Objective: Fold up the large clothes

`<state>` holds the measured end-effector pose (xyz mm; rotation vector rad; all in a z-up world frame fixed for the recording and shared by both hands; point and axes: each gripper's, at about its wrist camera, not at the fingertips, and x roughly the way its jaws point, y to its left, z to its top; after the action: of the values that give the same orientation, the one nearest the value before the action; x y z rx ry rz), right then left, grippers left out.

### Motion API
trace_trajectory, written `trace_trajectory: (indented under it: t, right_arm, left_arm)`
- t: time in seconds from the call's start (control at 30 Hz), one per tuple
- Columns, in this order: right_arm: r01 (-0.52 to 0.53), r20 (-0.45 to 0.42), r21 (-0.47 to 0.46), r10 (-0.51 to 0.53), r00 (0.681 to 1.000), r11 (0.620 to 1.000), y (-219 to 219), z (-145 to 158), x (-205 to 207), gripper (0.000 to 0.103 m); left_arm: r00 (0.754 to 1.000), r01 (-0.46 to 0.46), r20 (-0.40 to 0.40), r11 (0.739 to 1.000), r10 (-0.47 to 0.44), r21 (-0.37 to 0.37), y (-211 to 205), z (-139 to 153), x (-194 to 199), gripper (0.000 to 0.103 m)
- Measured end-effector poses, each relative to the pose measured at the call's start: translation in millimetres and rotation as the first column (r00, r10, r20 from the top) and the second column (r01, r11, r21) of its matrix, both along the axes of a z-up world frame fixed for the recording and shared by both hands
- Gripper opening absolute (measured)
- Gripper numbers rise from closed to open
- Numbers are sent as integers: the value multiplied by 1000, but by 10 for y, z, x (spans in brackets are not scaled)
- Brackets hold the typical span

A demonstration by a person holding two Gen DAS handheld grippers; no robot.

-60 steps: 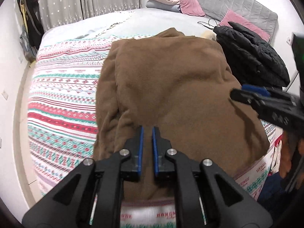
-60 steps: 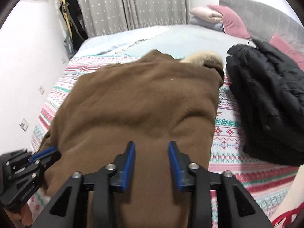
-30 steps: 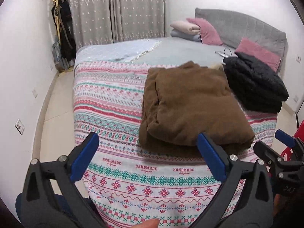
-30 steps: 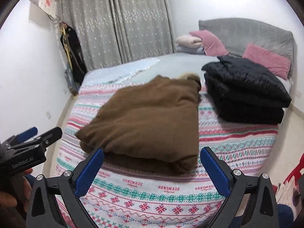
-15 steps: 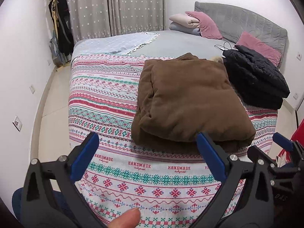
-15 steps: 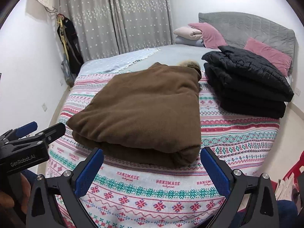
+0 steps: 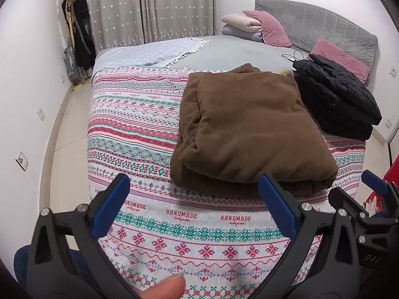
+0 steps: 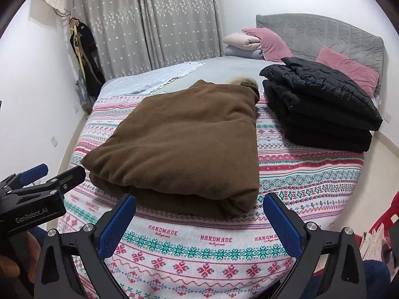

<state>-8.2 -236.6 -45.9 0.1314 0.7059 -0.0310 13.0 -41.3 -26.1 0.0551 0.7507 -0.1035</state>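
Observation:
A brown coat (image 7: pixel 247 124) lies folded into a thick rectangle on the patterned bedspread (image 7: pixel 139 129); it also shows in the right wrist view (image 8: pixel 184 139). A bit of pale fur trim (image 8: pixel 243 81) shows at its far end. My left gripper (image 7: pixel 194 196) is open wide and empty, held back from the bed's near edge. My right gripper (image 8: pixel 199 215) is also open wide and empty, just short of the coat's near fold. Each gripper shows at the edge of the other's view.
A folded black puffer jacket (image 8: pixel 321 104) lies to the right of the coat, close to it. Pink pillows (image 8: pixel 269 42) and a grey headboard (image 8: pixel 324 32) are at the far end. Clothes hang on a rack (image 7: pixel 77 37) by the curtain. Floor lies left of the bed.
Two seconds ago both grippers were low over the coat, left nearly shut, right partly open. Both have since opened wide and pulled back off the bed. The coat stays folded.

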Motion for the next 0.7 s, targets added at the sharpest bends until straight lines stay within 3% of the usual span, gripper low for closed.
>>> trace_trajectory:
  t: [0.7]
  right_arm:
    - [22, -1, -29, -22, 1000, 999, 12, -16, -21, 103]
  left_arm:
    - [1000, -5, -20, 1000, 5, 7, -11, -63, 46, 102]
